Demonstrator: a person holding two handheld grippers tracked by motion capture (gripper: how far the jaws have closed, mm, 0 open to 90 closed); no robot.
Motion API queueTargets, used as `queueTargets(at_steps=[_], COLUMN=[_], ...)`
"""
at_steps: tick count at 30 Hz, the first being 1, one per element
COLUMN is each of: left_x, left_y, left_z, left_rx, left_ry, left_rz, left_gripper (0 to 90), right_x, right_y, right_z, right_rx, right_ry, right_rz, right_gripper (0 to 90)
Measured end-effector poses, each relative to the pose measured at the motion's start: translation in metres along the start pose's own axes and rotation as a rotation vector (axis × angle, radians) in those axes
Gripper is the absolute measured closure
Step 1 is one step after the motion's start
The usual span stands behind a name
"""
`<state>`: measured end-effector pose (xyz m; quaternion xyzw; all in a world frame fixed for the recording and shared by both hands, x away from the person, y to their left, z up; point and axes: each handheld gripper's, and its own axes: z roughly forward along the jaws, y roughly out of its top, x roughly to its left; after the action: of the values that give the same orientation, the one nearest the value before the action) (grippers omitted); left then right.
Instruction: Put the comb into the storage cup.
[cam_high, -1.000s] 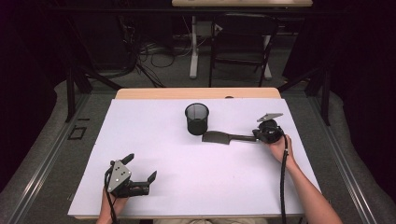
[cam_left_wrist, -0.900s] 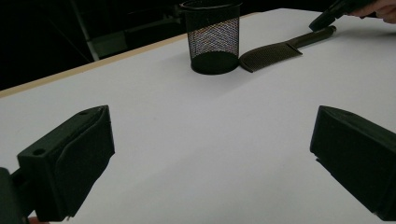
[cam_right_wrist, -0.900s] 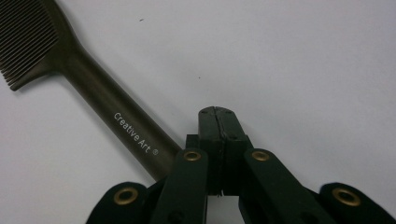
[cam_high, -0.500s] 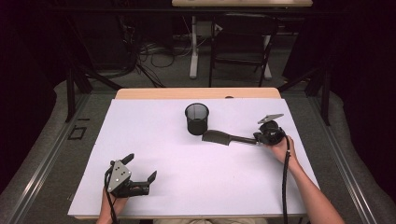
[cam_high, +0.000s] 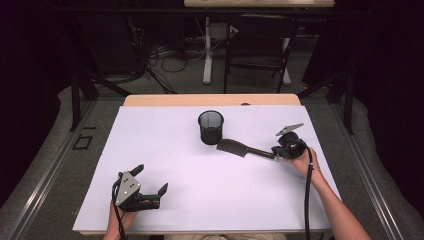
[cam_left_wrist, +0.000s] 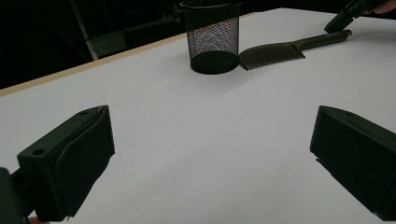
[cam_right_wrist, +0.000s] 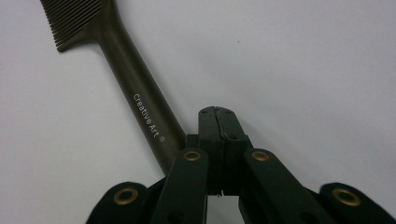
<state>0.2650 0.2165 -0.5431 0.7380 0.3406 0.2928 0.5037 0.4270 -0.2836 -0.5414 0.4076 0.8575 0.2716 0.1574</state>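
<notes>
A dark comb (cam_high: 239, 148) lies flat on the white table top (cam_high: 200, 200), its toothed end next to a black mesh cup (cam_high: 210, 127). My right gripper (cam_high: 276, 154) sits at the tip of the comb's handle, low over the table. In the right gripper view its jaws are pressed together with nothing between them, and the comb handle (cam_right_wrist: 140, 100) runs just left of and under the right gripper (cam_right_wrist: 217, 114). My left gripper (cam_high: 150, 180) rests at the near left, open and empty. In the left gripper view, the left gripper (cam_left_wrist: 210, 135) looks toward the cup (cam_left_wrist: 212, 39) and comb (cam_left_wrist: 275, 51).
The table's wooden far edge (cam_high: 210, 100) shows behind the cup. Beyond it stand a chair (cam_high: 260, 45) and floor cables in the dark. A cable (cam_high: 307, 200) trails from the right gripper along the person's forearm.
</notes>
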Motion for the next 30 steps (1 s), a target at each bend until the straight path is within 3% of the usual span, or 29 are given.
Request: queueTargets(at_steps=[6, 17, 26, 30], left_x=[0.000, 0.001, 0.001, 0.001], left_y=[0.000, 0.000, 0.000, 0.000], left_z=[0.000, -0.001, -0.001, 0.000], left_rx=[0.001, -0.002, 0.000, 0.000], left_ry=[0.001, 0.002, 0.002, 0.000], left_rz=[-0.001, -0.001, -0.001, -0.001], left_gripper=[0.0, 0.0, 0.0, 0.0], right_x=[0.006, 0.012, 0.005, 0.002], right_y=[0.000, -0.003, -0.001, 0.001], right_z=[-0.001, -0.006, -0.016, -0.021], right_rx=[0.017, 0.067, 0.017, -0.004], right_ry=[0.002, 0.016, -0.028, -0.029], right_rz=[-0.025, -0.026, -0.047, -0.040], right_gripper=[90.0, 90.0, 67.3, 51.8])
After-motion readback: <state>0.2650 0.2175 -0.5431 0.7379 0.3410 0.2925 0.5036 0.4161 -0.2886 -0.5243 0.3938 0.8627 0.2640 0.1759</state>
